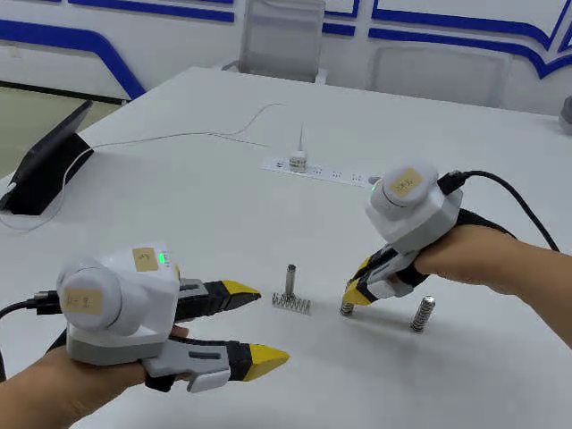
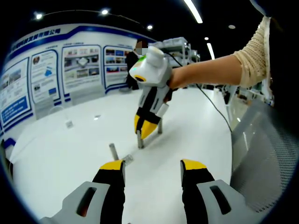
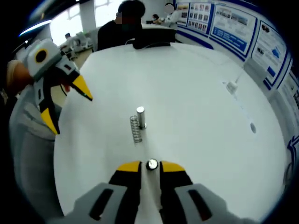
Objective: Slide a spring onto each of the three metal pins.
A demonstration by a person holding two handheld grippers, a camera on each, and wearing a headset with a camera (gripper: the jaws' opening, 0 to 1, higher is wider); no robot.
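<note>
Left gripper [image 1: 255, 323] sits near left, jaws wide apart, aimed at the bare pin [image 1: 290, 279] with a loose spring [image 1: 291, 304] at its foot. Right gripper [image 1: 356, 295] tips down onto the middle pin [image 1: 347, 308]. The rightmost pin [image 1: 422, 314] wears its spring.

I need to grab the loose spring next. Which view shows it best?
Head view: the spring lies sharp, coils clear, beside the bare pin. Right gripper view shows the spring whole but blurrier; left gripper view, a small glint.

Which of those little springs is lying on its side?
The spring at the foot of the bare pin, in front of the left gripper. The other two springs stand upright.
</note>
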